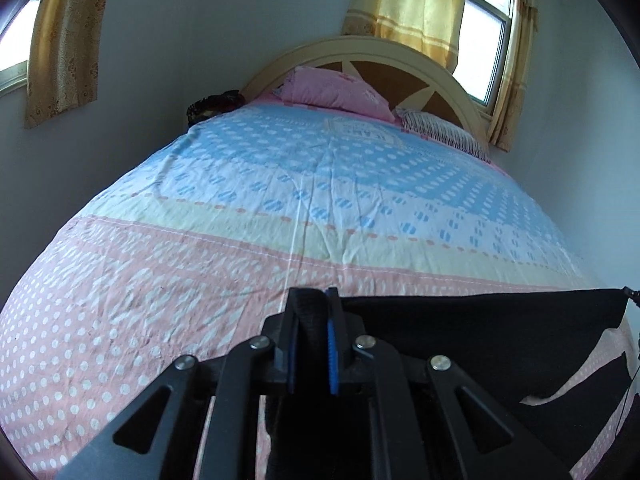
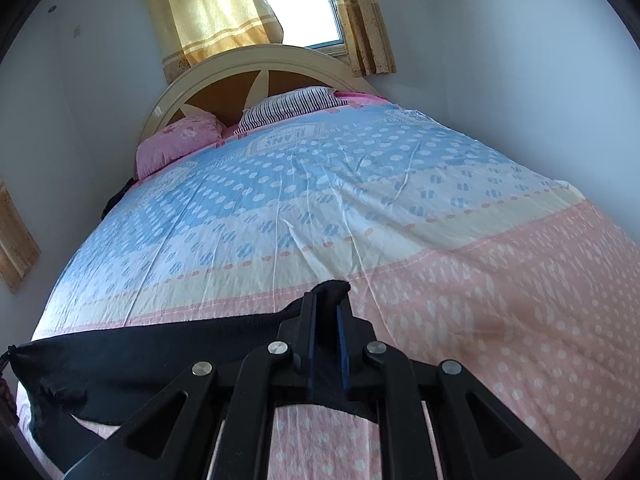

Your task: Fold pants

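Black pants (image 1: 480,336), soft matte knit, stretched as a taut band between the two grippers above the foot end of the bed, lifted off the sheet along the top edge; lower fabric hangs down in loose folds, a thin drawstring dangling at one end. Left gripper (image 1: 314,320): blue ribbed pads pressed together, pinching a bunched corner of the pants. Right gripper (image 2: 326,312): pads nearly touching, clamped on the other corner, a small tuft of cloth poking out past the tips. Below, the bedsheet (image 2: 400,220) is creased cotton, pink dotted band at the foot edge, then pale yellow, then blue with white dots toward the head. At the head edge: a pink pillow (image 1: 336,94) and a striped pillow (image 2: 288,108) against an arched cream headboard (image 2: 240,60) with brown panels. Yellow curtains (image 1: 408,0) over the window behind.
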### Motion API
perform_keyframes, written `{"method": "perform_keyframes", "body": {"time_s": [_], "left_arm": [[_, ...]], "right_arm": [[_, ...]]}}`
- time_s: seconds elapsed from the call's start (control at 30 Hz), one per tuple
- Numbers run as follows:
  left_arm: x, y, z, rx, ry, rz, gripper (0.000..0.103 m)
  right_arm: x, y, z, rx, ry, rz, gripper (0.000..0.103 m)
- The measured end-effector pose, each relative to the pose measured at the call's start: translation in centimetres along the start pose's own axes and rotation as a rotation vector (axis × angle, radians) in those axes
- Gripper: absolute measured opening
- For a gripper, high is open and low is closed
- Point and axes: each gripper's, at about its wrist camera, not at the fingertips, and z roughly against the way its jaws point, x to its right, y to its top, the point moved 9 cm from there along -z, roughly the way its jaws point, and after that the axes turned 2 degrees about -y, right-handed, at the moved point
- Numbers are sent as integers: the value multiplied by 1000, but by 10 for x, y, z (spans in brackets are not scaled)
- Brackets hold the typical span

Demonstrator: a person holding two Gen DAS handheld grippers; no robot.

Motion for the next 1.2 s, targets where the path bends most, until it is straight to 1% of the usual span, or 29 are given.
{"method": "perform_keyframes", "body": {"time_s": [0.1,0.17,0.23,0.3,0.43,0.6,0.7,0.8,0.83,0.9,0.93,1.0,1.03,1.07,1.1,1.13,1.17,1.2], "left_arm": [[0,-6,19,44,-45,15,12],[-2,-14,30,63,-64,25,12],[-4,-22,41,83,-98,44,12],[-5,-30,53,104,-120,32,12],[-3,-48,64,97,-146,6,12],[0,-76,70,72,-134,-51,12],[2,-91,72,59,-108,-112,12],[5,-107,72,42,-65,-204,13],[6,-112,71,36,-53,-229,14],[5,-120,72,26,-37,-270,16],[6,-124,74,26,-32,-291,17],[3,-127,79,28,-3,-331,25],[2,-129,82,28,4,-344,27],[-1,-130,86,30,10,-354,32],[-5,-131,92,33,21,-360,41],[-10,-130,96,38,31,-364,46],[-16,-130,103,45,38,-364,53],[-23,-130,107,49,40,-358,55]], "right_arm": [[16,-18,19,9,4,-31,8],[26,-30,31,10,9,-51,8],[35,-42,40,5,8,-58,8],[41,-54,46,-5,7,-62,8],[52,-80,53,-36,0,-68,8],[64,-109,55,-75,-22,-82,8],[64,-120,54,-99,-37,-55,8],[61,-124,59,-99,-51,-27,9],[61,-125,62,-97,-50,-27,10],[62,-124,71,-100,-60,-31,21],[64,-123,76,-94,-78,-30,23],[68,-119,91,-77,-123,-19,32],[68,-118,98,-68,-130,-16,34],[66,-116,107,-57,-137,-9,38],[61,-114,117,-44,-140,4,38],[56,-113,124,-34,-135,17,38],[45,-111,132,-23,-125,39,38],[33,-111,139,-17,-116,64,38]]}}
